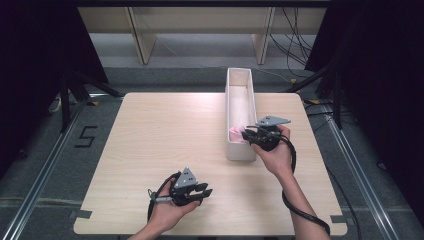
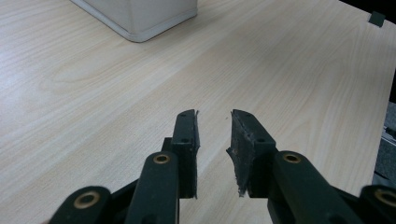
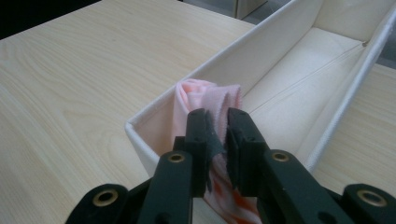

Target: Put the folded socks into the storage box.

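A long, narrow white box (image 1: 240,80) (image 3: 289,42) stands on the right half of the wooden table. In its near end sits a folded pink cloth (image 1: 234,132) (image 3: 205,95). My right gripper (image 1: 246,134) (image 3: 220,122) reaches over the box's near end and is shut on that cloth, with pink fabric pinched between the pads. My left gripper (image 1: 206,190) (image 2: 214,126) rests low over the table near the front edge, open, with bare wood between its fingers. The box's near corner (image 2: 140,18) shows at the top of the left gripper view.
The table's front edge (image 1: 210,233) lies close under both forearms. Black curtains hang at both sides, and cables (image 1: 292,35) trail on the floor behind the table. A wooden frame (image 1: 145,40) stands at the back.
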### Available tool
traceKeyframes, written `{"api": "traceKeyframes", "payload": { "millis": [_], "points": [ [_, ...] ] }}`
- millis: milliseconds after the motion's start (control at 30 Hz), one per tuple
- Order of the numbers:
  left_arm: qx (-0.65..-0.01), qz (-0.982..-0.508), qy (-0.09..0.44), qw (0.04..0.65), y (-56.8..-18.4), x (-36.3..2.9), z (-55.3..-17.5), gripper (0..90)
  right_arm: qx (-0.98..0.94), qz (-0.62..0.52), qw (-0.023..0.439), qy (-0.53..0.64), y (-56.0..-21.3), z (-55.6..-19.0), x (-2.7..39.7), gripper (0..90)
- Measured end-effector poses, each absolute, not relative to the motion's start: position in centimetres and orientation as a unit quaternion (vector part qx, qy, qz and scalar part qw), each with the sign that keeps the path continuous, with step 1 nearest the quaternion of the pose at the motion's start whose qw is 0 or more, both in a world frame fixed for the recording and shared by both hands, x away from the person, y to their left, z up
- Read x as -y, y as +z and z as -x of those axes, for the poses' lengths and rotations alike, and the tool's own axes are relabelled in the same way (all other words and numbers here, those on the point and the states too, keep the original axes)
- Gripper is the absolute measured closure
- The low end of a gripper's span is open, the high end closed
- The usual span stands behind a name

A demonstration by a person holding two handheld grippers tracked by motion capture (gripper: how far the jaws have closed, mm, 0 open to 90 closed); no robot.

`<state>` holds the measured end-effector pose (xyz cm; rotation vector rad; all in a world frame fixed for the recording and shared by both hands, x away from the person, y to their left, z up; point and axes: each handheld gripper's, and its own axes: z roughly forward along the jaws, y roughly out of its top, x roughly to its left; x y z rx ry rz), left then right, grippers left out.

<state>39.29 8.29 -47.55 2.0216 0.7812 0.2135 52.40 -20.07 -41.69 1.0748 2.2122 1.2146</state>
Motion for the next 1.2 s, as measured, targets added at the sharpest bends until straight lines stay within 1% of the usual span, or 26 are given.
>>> {"api": "traceKeyframes", "payload": {
  "millis": [67,100,233,267,333,400,533,567,600,633,700,800,900,1200],
  "points": [
    [-0.319,-0.823,0.086,0.463,-47.54,-8.31,-39.28,70.7,-0.788,-0.387,0.196,0.436,-41.67,-52.34,20.08,78.9],
    [-0.319,-0.822,0.086,0.464,-47.57,-8.29,-39.27,70.6,-0.785,-0.398,0.186,0.437,-41.74,-52.16,19.96,78.5],
    [-0.319,-0.822,0.087,0.464,-47.56,-8.30,-39.29,70.4,-0.785,-0.394,0.187,0.440,-41.65,-52.29,20.09,77.7],
    [-0.317,-0.823,0.084,0.464,-47.52,-8.32,-39.32,70.4,-0.781,-0.403,0.180,0.441,-41.60,-52.17,20.02,77.3],
    [-0.317,-0.823,0.084,0.464,-47.51,-8.31,-39.33,70.4,-0.783,-0.392,0.186,0.445,-41.57,-52.40,20.07,77.3],
    [-0.319,-0.821,0.087,0.464,-47.56,-8.30,-39.30,70.3,-0.784,-0.406,0.175,0.437,-41.34,-52.23,19.99,77.9],
    [-0.321,-0.821,0.085,0.465,-47.61,-8.31,-39.26,70.3,-0.786,-0.403,0.173,0.434,-41.37,-52.24,19.96,78.7],
    [-0.322,-0.820,0.087,0.465,-47.62,-8.31,-39.25,70.3,-0.786,-0.401,0.180,0.434,-41.42,-52.25,19.94,79.0],
    [-0.321,-0.823,0.086,0.461,-47.59,-8.38,-39.26,70.3,-0.786,-0.403,0.175,0.435,-41.44,-52.20,19.85,79.3],
    [-0.320,-0.822,0.082,0.464,-47.63,-8.38,-39.28,70.3,-0.793,-0.395,0.182,0.428,-41.44,-52.29,19.98,79.7],
    [-0.321,-0.821,0.082,0.465,-47.65,-8.36,-39.25,70.2,-0.793,-0.400,0.174,0.426,-41.53,-52.21,19.88,80.0],
    [-0.321,-0.823,0.085,0.461,-47.63,-8.40,-39.26,70.2,-0.791,-0.398,0.179,0.429,-41.75,-52.29,19.77,80.1],
    [-0.321,-0.823,0.085,0.461,-47.62,-8.38,-39.27,70.2,-0.796,-0.393,0.171,0.428,-41.81,-52.38,19.78,80.2],
    [-0.321,-0.823,0.084,0.462,-47.67,-8.34,-39.21,70.2,-0.795,-0.397,0.170,0.426,-41.81,-52.44,20.00,80.2]
  ]
}}
